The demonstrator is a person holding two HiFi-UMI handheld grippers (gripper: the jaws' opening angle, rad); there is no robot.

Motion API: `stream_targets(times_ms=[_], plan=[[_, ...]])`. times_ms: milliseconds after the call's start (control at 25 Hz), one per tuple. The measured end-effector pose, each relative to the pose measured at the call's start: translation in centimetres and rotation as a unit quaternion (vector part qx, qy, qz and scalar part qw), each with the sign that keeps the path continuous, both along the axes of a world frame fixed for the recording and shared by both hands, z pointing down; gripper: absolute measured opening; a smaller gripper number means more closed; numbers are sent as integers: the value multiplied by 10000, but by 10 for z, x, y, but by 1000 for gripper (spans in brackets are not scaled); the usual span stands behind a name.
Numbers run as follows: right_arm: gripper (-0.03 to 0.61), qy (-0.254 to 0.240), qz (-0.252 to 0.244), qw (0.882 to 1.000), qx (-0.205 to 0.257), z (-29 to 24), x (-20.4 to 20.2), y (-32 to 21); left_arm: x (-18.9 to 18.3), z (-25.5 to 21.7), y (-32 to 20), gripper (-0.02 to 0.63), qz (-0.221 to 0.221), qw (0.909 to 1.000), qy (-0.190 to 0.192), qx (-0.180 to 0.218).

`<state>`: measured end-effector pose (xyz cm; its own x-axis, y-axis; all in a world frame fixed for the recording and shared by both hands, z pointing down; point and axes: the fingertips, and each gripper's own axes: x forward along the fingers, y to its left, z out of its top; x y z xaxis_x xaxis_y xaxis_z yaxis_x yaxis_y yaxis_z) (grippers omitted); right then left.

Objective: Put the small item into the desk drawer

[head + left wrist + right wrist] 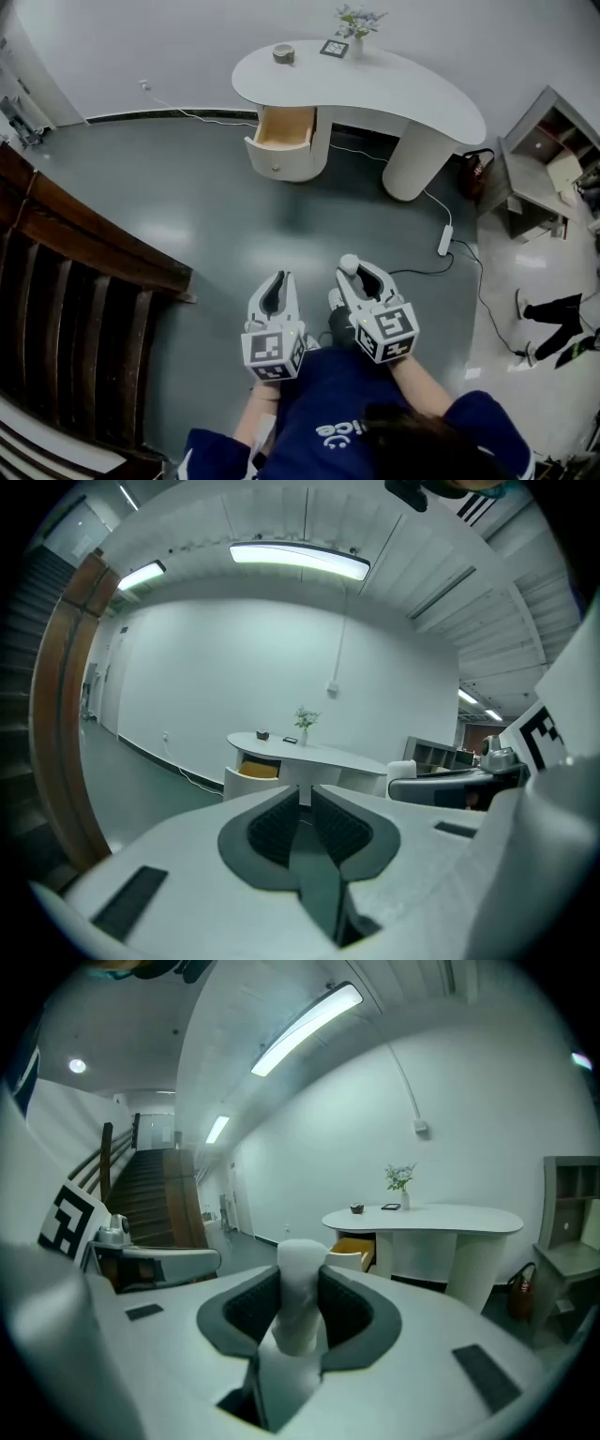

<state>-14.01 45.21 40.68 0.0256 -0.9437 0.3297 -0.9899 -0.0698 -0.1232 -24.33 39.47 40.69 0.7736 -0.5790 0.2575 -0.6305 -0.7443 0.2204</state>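
Observation:
My right gripper (359,271) is shut on a small white rounded item (300,1290), whose top (349,263) sticks out past the jaw tips. To its left my left gripper (277,286) is shut with nothing between its jaws. Both are held close to the person's body, far from the white curved desk (375,86). The desk drawer (284,129) stands pulled open, its wooden inside (353,1251) showing, and it looks empty from here. In the left gripper view the desk (309,755) shows small in the distance.
A small bowl (283,53), a dark card (335,49) and a vase of flowers (358,25) stand on the desk. A dark wooden staircase (66,300) fills the left. A power strip and cable (446,240) lie on the floor at right, near a grey shelf unit (544,159).

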Motion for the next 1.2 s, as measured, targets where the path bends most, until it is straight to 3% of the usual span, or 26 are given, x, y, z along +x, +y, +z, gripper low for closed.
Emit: stream_targets(times_ms=[200,480,760,1200], plan=[[130,13,-61,10000,-70,12,7,-3,4,9,-5,43,-9,9999,-119,-4],[130,27,-379,9993,-44,24,27,-37,36,21,-16,43,210,9997,-145,-5],[130,-115,-647,9978,-123,31,69,-97,78,26,-67,43,73,9989,-465,-6],[130,-238,-1085,9936,-206,35,150,-187,157,33,-153,43,-376,9981,-447,-217]])
